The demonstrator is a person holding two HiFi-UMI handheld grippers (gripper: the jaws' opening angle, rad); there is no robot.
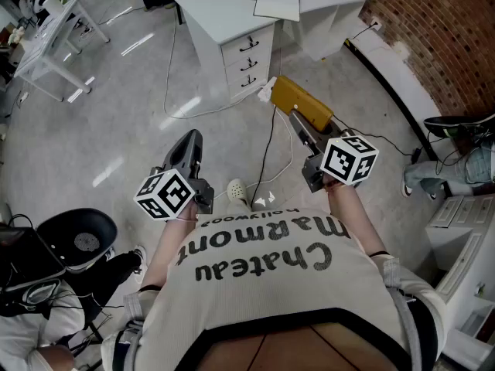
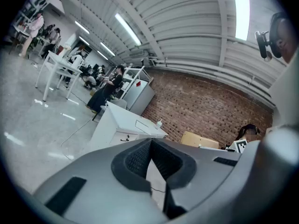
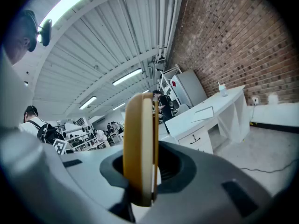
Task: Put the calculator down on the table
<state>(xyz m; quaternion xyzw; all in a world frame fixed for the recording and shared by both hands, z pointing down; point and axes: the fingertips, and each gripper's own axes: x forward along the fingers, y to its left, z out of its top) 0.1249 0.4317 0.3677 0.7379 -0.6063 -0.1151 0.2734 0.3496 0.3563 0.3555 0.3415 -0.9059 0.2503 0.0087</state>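
Head view: a person is seen from above, standing on a pale floor [image 1: 116,130], with one gripper held in each hand.

Right gripper [image 1: 300,122]: held right of centre in the frame, its marker cube [image 1: 349,159] nearest the body. A yellow calculator [image 1: 302,103] is pinched between the jaws and projects toward the upper middle of the frame. In the right gripper view the right gripper [image 3: 140,167] is seen with the calculator [image 3: 139,139] standing edge-on and upright at frame centre, both pads pressed against its flat faces. The calculator is held in the air and is well apart from the table.

Left gripper [image 1: 186,144]: held left of centre. In the left gripper view the jaws of the left gripper [image 2: 150,155] are pressed together at the tips, with nothing between them.

Table [image 1: 224,10]: white, at the upper middle of the head view, with a drawer unit [image 1: 249,56] below its near edge. A flat white pad [image 1: 277,4] lies on the top. The same table [image 3: 219,101] is noted at the right of the right gripper view.

A brick wall [image 1: 441,29] occupies the upper right corner of the head view. A black cable [image 1: 267,153] runs across the floor between the two grippers.
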